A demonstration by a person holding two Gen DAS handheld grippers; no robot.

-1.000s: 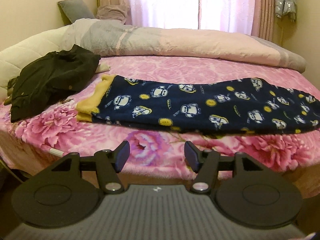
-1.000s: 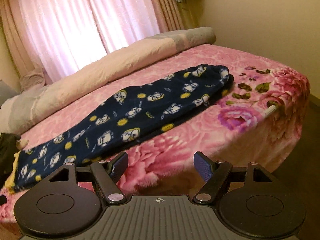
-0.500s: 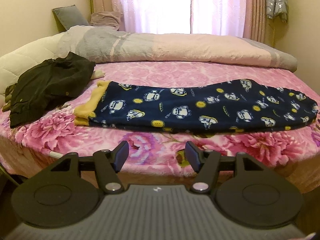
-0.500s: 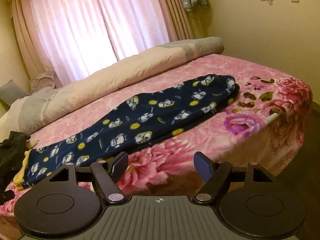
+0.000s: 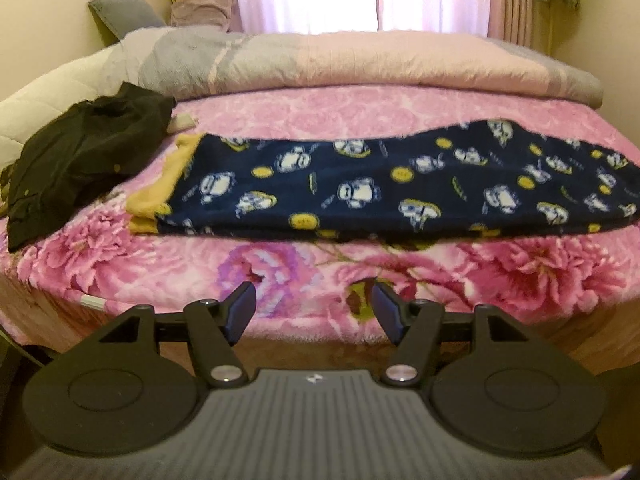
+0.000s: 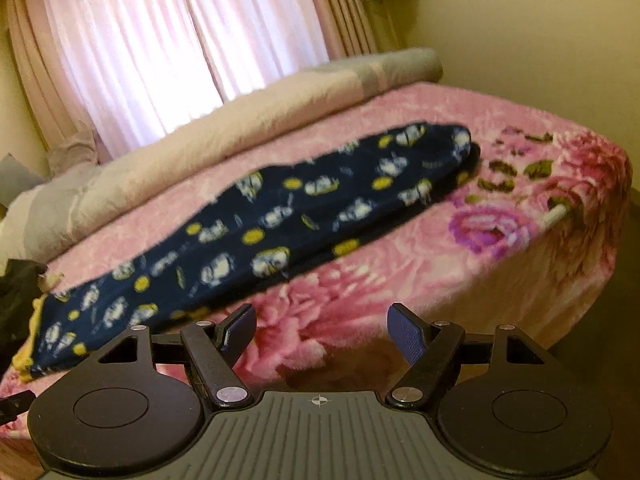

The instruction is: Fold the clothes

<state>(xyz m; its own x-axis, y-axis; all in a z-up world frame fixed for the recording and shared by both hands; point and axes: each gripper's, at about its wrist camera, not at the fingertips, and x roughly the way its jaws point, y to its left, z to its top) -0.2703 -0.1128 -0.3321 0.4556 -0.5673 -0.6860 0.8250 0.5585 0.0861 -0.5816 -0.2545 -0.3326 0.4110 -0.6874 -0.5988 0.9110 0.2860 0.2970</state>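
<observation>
Both grippers have come nearer the bed's front edge since a second ago, and the navy cartoon-print pajama pants [image 5: 400,184] now loom larger in both views. They lie flat and lengthwise on the pink floral blanket [image 5: 280,276], their yellow waistband [image 5: 160,196] near a dark green garment [image 5: 80,156]. Left gripper [image 5: 313,307] and right gripper [image 6: 321,328] hover short of the blanket, jaws apart and empty.

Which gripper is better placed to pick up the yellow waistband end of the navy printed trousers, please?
Left. The left gripper faces the yellow waistband of the navy trousers, jaws open; the right gripper faces nearer their far end.
</observation>
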